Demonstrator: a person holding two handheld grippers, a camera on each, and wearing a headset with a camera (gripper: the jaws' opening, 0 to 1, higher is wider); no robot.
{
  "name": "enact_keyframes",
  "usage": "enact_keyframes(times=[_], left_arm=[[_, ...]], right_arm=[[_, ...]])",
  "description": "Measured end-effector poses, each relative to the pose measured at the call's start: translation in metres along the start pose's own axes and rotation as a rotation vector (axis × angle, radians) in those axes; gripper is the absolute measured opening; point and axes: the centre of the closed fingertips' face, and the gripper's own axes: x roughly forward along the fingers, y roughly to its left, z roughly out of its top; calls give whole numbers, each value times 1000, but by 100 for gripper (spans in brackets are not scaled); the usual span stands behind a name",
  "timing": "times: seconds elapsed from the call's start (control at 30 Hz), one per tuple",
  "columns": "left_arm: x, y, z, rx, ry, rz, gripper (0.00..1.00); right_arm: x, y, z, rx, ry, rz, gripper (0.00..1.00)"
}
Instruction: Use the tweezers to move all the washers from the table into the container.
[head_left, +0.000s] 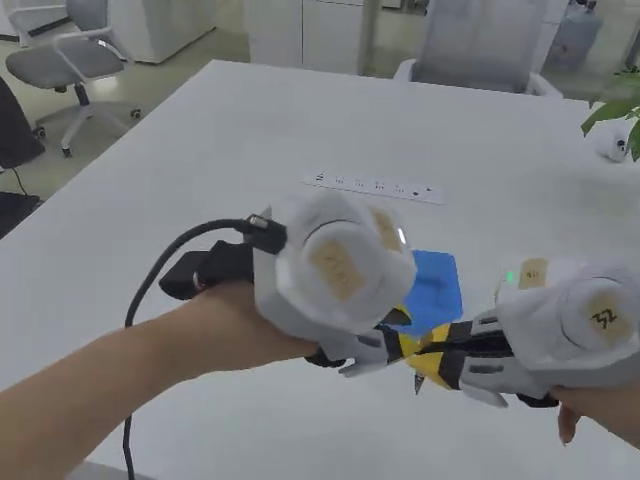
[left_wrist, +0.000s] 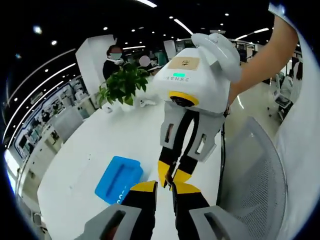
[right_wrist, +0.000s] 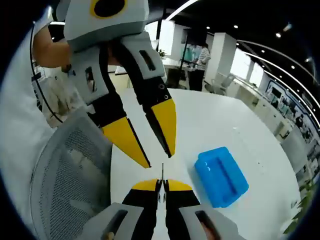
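Observation:
Above the white table (head_left: 200, 180) my two grippers meet tip to tip. My right gripper (right_wrist: 161, 186) is shut on thin metal tweezers (right_wrist: 162, 172), which stick straight up from its yellow tips. My left gripper (right_wrist: 157, 157) faces it with its jaws apart, and the tweezers' point reaches up to that gap. In the left gripper view its own tips (left_wrist: 165, 189) stand open, with the right gripper (left_wrist: 172, 176) pointing down between them. The blue container (head_left: 438, 285) lies on the table just behind both grippers (head_left: 398, 345) (head_left: 428, 368), also seen as a blue box (left_wrist: 119, 178) (right_wrist: 221, 176).
A white power strip (head_left: 375, 186) lies further back on the table. A black cable (head_left: 150, 290) hangs from the left gripper. A grey mesh chair (left_wrist: 250, 170) stands near me, office chairs (head_left: 70, 55) at the far left, and a potted plant (left_wrist: 122, 85) at the table's end.

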Motion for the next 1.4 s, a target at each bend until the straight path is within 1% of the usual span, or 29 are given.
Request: enact_keyframes(times=[0.03,0.1,0.13,0.2,0.23,0.3,0.33,0.4,0.43,0.5,0.53,0.63,0.67,0.7,0.73,0.83,0.87,0.93,1.0,1.03,1.07,1.1,1.17,1.2,1.23,1.27,1.3,1.37,1.4], left_arm=[[0,-1,0,3,0,-4,9],[4,-7,1,37,2,-30,8],[5,-9,0,47,7,-38,6],[9,-16,-5,94,24,-87,2],[12,-17,-8,112,34,-99,1],[17,-19,-14,123,48,-113,0],[19,-19,-16,127,54,-119,0],[22,-22,-22,159,74,-149,0],[23,-21,-21,168,64,-140,0],[27,-19,-23,156,63,-147,0],[30,-17,-24,145,65,-142,0],[40,-11,-31,141,74,-128,0],[45,-8,-34,144,78,-122,0],[48,-6,-37,138,82,-116,0],[52,-2,-42,124,93,-108,0],[61,4,-56,122,115,-100,0],[63,6,-60,116,124,-101,0],[66,10,-65,107,130,-99,0],[67,12,-70,87,136,-104,0],[68,12,-74,83,144,-107,0],[68,13,-75,83,144,-106,0],[70,14,-80,87,148,-110,0],[72,15,-87,85,165,-121,0],[73,15,-91,84,176,-128,0],[75,16,-97,88,189,-131,0],[76,16,-100,95,196,-134,0],[79,17,-105,100,206,-138,0],[84,20,-113,87,225,-147,0],[86,21,-115,80,232,-148,0]], right_arm=[[1,2,-2,-6,11,7,1],[3,9,-9,-39,53,34,1],[5,10,-11,-53,67,35,1],[8,13,-14,-69,85,52,1],[10,15,-18,-69,101,64,1],[13,12,-24,-94,131,64,1],[14,12,-25,-94,135,66,1],[17,11,-28,-98,150,74,1],[17,11,-29,-99,155,80,1],[20,10,-32,-108,164,88,1],[22,7,-36,-121,182,85,1],[27,-2,-45,-143,228,74,1],[31,-6,-48,-144,244,70,1],[33,-8,-51,-145,253,68,1],[38,-12,-55,-136,269,60,2],[49,-19,-63,-87,295,42,2],[52,-21,-64,-77,298,25,2],[60,-24,-66,-75,276,-9,2],[64,-24,-67,-66,271,-27,4],[65,-24,-68,-62,270,-29,5],[66,-24,-69,-48,266,-38,8],[66,-24,-70,-40,265,-37,11],[64,-22,-69,20,238,-41,16],[61,-23,-69,36,235,-56,19],[56,-26,-67,58,213,-88,22],[53,-26,-65,82,190,-102,24],[47,-24,-61,137,152,-118,24],[35,-19,-59,224,108,-143,27],[31,-18,-60,261,99,-153,28]])
